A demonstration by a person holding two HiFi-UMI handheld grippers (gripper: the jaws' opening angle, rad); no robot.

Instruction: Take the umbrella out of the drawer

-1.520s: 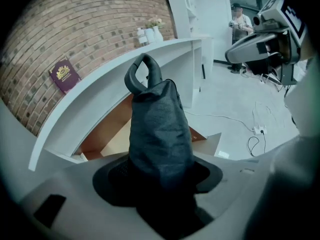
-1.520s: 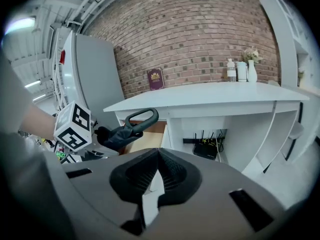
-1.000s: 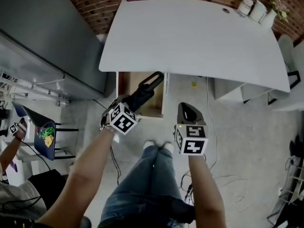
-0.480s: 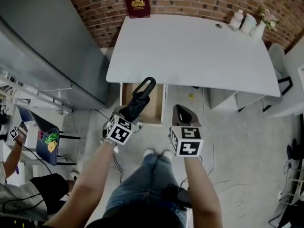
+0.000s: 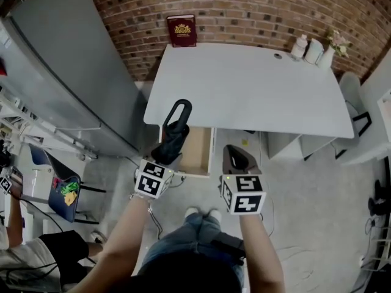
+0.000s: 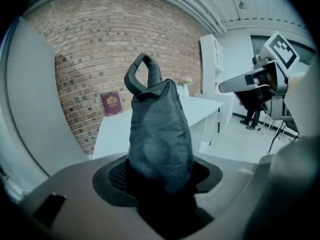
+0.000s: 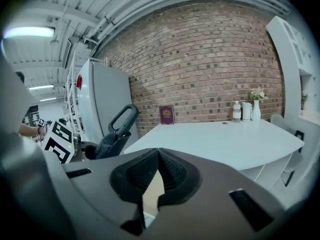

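Left tongs pinch umbrella mid-sleeve; likely light, soft cloth over stiff core. Right tongs pressed together, empty.

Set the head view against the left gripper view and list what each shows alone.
Head view only: the open drawer under the white desk, and the person's shoes. Left gripper view only: the left gripper seen close up, clamped on the fabric of the umbrella. Both: the umbrella with its loop handle up, the desk, the red book against the brick wall.
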